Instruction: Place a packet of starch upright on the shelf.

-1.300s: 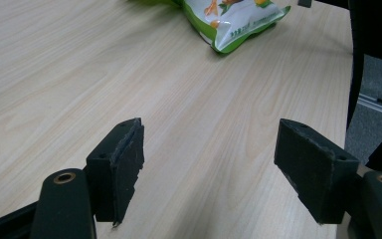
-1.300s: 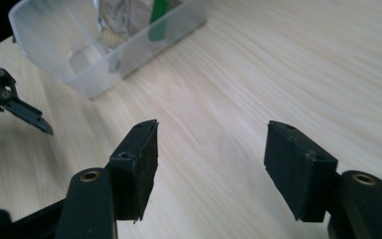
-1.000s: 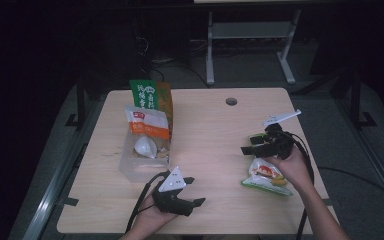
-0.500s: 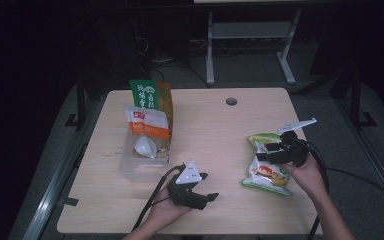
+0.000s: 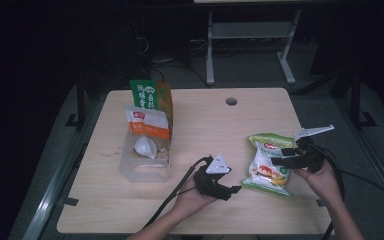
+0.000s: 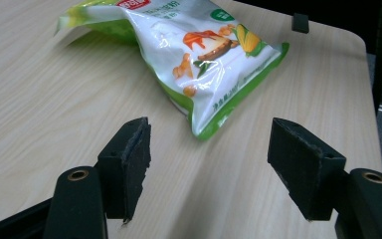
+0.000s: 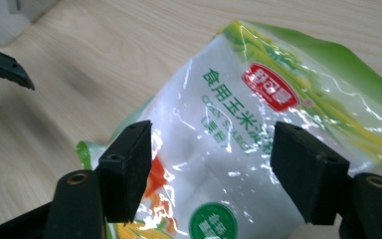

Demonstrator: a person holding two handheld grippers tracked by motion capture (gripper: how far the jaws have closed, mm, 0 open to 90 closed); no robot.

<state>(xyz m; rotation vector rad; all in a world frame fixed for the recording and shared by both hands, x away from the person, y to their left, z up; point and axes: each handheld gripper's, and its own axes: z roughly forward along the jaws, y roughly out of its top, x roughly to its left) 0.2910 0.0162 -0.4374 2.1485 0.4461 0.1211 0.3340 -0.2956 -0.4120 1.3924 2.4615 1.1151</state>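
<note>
The corn starch bag [image 5: 267, 164] lay flat at the lower right of the table [image 5: 210, 125] in the high view, green-edged, with a red logo and corn pictures on its face. In the right gripper view the bag [image 7: 258, 144] spread under and beyond both black jaws; these stood wide, just having opened a little further, hovering over the bag's face without pressing on it. Right gripper [image 5: 292, 160] sat at the bag's right edge in the high view, hand behind it.

Left gripper [image 5: 225, 187] was at lower centre, just left of the bag, pointed toward it. Its own view showed the bag's near corner [image 6: 204, 74] ahead of the jaws, on bare wood, apart from both pads. Jaws were wide, though they had just been narrowing; nothing lay between them.

Judged step: approach to a two-handed pick-up of the bag, no grip made. The next move likely called for the left gripper to slide forward so the bag's lower corner came between its jaws, and for the right to drop onto an edge or a raised fold; a flat, slick film offers little to pinch.

Around: a clear plastic bin [image 5: 145, 160] at centre left, holding an orange-and-white packet [image 5: 147, 125], a white pouch [image 5: 144, 147] and a tall green packet [image 5: 150, 97]. It stood well apart from the bag. A cable hole [image 5: 231, 101] was at upper centre. Nothing blocked either approach.
</note>
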